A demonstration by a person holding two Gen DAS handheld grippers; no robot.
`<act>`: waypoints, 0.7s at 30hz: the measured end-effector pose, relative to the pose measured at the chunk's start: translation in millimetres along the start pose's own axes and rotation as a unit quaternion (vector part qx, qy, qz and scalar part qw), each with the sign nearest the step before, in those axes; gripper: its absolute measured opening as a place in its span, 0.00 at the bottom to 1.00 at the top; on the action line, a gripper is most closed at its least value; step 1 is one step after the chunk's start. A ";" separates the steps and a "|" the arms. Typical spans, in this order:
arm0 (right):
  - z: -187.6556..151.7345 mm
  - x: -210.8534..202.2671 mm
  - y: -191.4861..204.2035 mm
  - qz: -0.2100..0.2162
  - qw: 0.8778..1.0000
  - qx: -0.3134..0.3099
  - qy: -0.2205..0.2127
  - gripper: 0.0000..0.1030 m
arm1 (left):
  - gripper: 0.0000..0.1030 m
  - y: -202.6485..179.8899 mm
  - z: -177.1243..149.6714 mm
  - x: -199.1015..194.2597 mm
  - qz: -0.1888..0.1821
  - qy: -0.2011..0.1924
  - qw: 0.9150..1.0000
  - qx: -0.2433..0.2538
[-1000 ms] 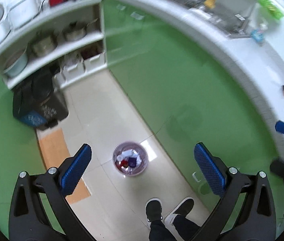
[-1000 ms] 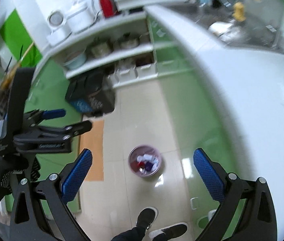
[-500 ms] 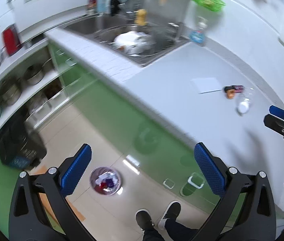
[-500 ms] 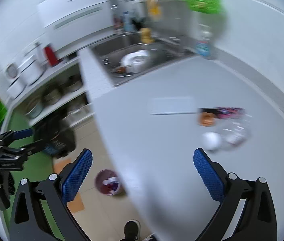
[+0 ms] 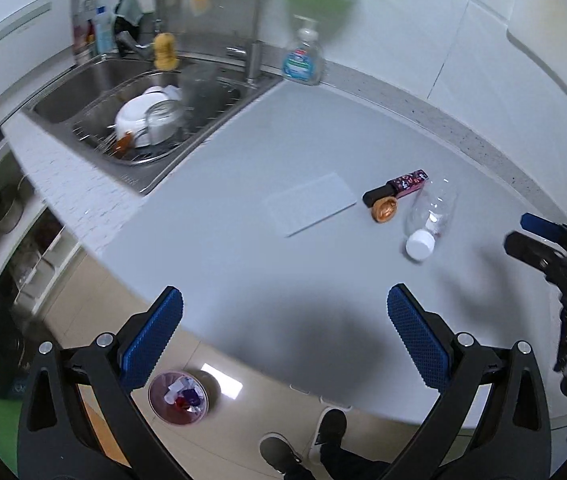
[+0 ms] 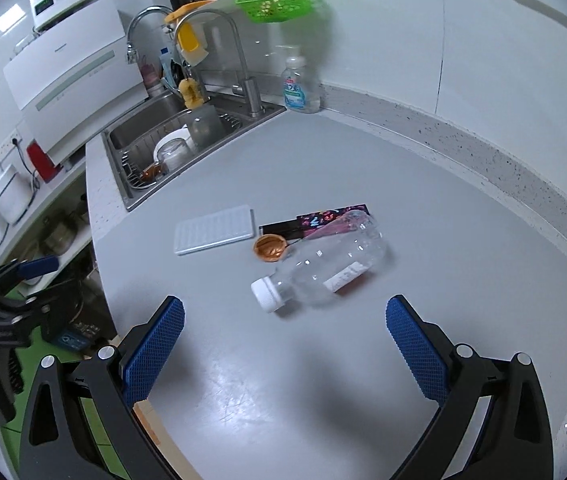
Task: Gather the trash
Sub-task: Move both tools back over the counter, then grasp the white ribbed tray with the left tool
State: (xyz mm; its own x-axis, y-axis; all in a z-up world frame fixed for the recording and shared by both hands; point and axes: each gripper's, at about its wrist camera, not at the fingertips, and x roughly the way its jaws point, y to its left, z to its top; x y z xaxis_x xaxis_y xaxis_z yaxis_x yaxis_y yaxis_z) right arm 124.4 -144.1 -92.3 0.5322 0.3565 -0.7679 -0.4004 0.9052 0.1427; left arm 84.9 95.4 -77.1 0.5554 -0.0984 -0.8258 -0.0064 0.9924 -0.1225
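A clear plastic bottle (image 6: pixel 323 266) with a white cap lies on its side on the grey counter (image 6: pixel 363 360). Beside it are an orange crumpled wrapper (image 6: pixel 269 247) and a dark printed packet (image 6: pixel 315 220). A white ribbed pad (image 6: pixel 214 230) lies to their left. My right gripper (image 6: pixel 283 344) is open, hovering just short of the bottle. My left gripper (image 5: pixel 283 336) is open over the counter's front edge; the bottle (image 5: pixel 429 218), the wrapper (image 5: pixel 384 208) and the packet (image 5: pixel 399 186) lie ahead. A round bin (image 5: pixel 179 397) with scraps stands on the floor below.
A sink (image 5: pixel 139 108) with dishes sits at the back left, with a soap dispenser (image 5: pixel 303 60) by the tap. A green basket (image 6: pixel 273 2) hangs on the wall. A person's shoes (image 5: pixel 303 440) stand by the counter. Shelves with pots (image 6: pixel 59 232) are at the left.
Both grippers swung up from the floor and the bin to the counter top. The bottle and wrappers now lie closer in front of the right gripper. Both stayed open.
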 end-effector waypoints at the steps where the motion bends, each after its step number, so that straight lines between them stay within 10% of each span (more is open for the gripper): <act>1: 1.1 2.4 -3.1 0.000 1.000 0.001 0.002 0.94 | 0.97 -3.1 6.3 8.8 -0.004 0.005 1.000 0.004; 21: 8.3 28.7 -45.7 0.000 0.999 0.038 0.032 0.94 | 0.97 -32.6 68.6 132.3 -0.067 0.085 0.974 0.196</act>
State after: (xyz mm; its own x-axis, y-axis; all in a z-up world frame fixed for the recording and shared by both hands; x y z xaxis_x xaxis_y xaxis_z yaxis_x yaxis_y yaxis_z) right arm 164.2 -173.3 -115.7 0.4829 0.3426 -0.8059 -0.3417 0.9211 0.1868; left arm 215.6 55.0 -144.6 0.3823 -0.2073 -0.9005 0.3945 0.9178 -0.0438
